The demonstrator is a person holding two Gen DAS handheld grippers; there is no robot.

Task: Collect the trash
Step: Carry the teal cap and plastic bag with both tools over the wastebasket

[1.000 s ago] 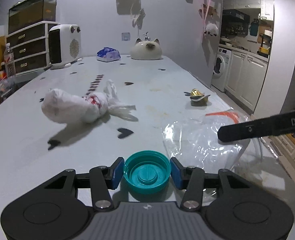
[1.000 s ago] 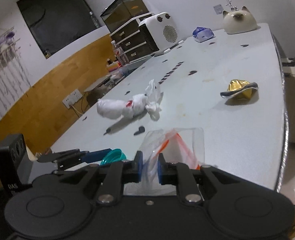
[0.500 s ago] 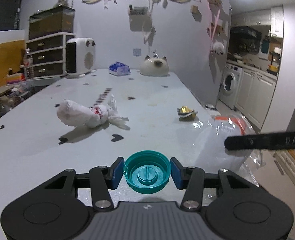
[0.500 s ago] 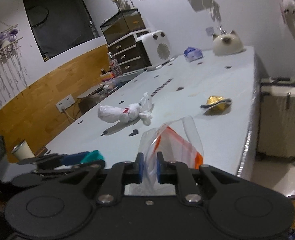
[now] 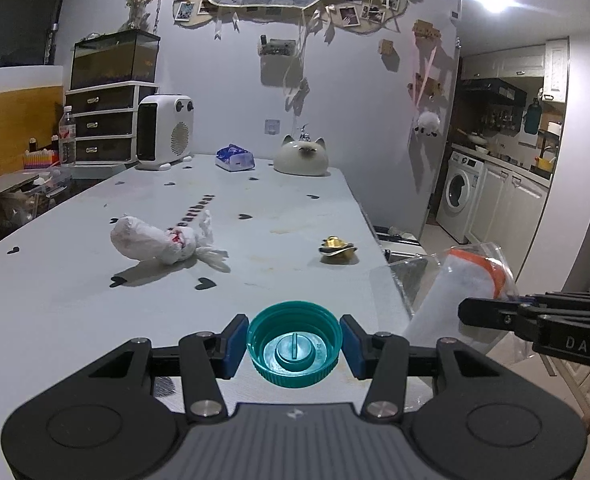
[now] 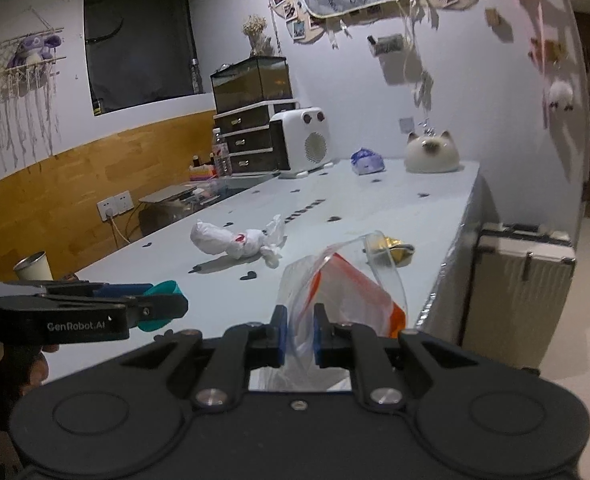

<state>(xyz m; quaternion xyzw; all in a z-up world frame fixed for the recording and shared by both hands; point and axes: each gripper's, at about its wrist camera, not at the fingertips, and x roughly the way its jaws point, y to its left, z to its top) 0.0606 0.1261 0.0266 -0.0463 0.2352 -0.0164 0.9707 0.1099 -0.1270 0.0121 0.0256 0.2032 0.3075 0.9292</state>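
A teal bottle cap [image 5: 294, 346] sits between the blue pads of my left gripper [image 5: 294, 346], which is shut on it above the table's near end. My right gripper [image 6: 298, 336] is shut on the edge of a clear zip bag [image 6: 347, 280] with an orange strip; the bag [image 5: 455, 292] hangs in the air off the table's right side, its mouth gaping upward. From the right wrist view the left gripper [image 6: 151, 306] and its cap [image 6: 163, 300] show at the left. On the table lie a knotted white plastic bundle [image 5: 155, 244] and a crumpled gold wrapper [image 5: 338, 249].
The long white table [image 5: 95, 320] carries a white heater [image 5: 163, 138], a blue tissue pack [image 5: 235, 158] and a cat-shaped ceramic [image 5: 301, 157] at its far end. A silver suitcase [image 6: 519, 292] stands beside the table's right edge. A metal cup [image 6: 33, 266] is at the left.
Both grippers have pulled back and risen, so the table looks farther and lower. The zip bag has left the tabletop and now hangs in the air off the right edge. The cap stays gripped.
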